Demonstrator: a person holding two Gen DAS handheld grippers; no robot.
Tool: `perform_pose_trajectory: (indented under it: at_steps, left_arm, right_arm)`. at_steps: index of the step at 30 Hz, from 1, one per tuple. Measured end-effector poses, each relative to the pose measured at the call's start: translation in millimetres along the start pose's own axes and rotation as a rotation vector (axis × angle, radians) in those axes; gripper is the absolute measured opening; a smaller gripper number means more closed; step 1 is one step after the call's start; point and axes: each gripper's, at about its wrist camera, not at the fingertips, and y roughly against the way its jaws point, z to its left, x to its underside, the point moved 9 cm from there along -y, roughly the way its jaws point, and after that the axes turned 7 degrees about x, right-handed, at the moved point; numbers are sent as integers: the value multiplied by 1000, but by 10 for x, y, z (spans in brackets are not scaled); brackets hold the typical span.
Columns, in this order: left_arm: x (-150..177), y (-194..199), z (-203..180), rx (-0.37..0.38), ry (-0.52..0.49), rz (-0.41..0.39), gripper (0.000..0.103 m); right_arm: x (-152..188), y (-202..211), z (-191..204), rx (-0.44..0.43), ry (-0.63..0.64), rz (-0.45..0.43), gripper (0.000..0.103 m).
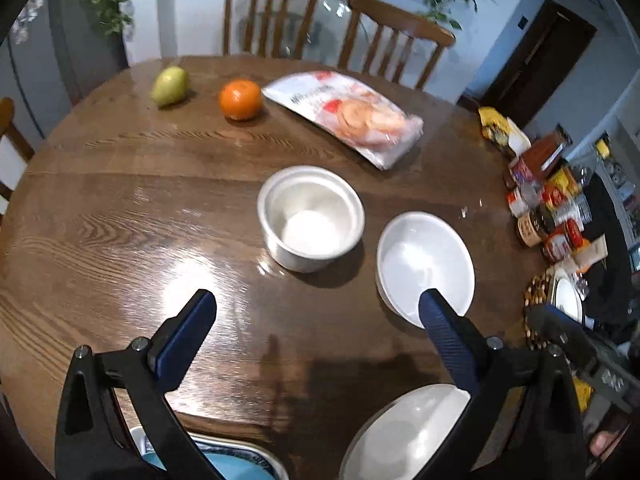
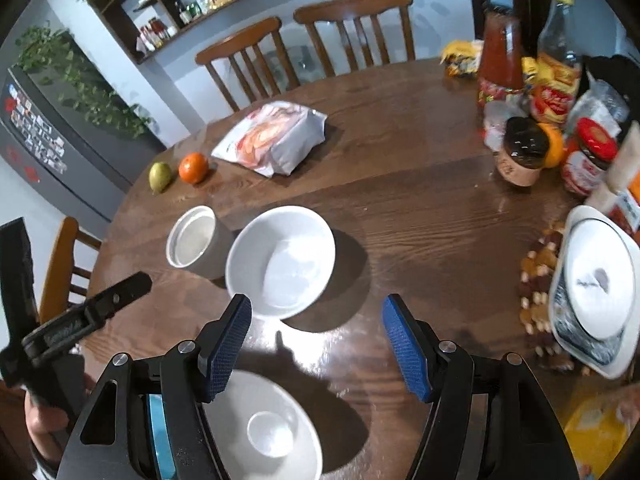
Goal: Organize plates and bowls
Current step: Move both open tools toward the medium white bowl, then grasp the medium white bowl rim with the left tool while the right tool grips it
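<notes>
White bowl (image 2: 280, 262) just beyond the gaping right claw (image 2: 316, 346).

White bowls (image 2: 281, 260) and a white cup (image 2: 192, 237) sit on the brown wood-grain bench (image 2: 420, 208); far left, an orange (image 2: 193, 167) and a green pear (image 2: 160, 176).

Hid part of the near white plate (image 1: 404, 436) behind the right finger (image 1: 448, 340) and cut the rest at the bottom edge. Showed only a corner of the blue dish (image 1: 240, 466). Blurred the print on the snack bag (image 1: 344, 114). Left the jar labels (image 1: 536, 216) unreadable at far right.
</notes>
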Motion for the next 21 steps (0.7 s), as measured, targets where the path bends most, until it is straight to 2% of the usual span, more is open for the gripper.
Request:
perform_pose_trajectory:
  at_steps: [8, 11, 17, 19, 21]
  left_arm:
    - [68, -505, -251, 32, -60, 102, 82]
    - [46, -655, -283, 18, -81, 120, 76]
    - [49, -891, -249, 2, -88, 160, 56]
    - [69, -955, -232, 2, -91, 175, 45]
    - [82, -1006, -226, 5, -94, 184, 36]
  right_arm:
    - [-77, -499, -50, 37, 3, 79, 69]
    - [-90, -651, -65, 35, -8, 101, 69]
    - [-68, -864, -119, 13, -36, 137, 68]
    - [-59, -916, -111, -9, -40, 150, 59]
    - [-34, -959, -96, -37, -49, 165, 41]
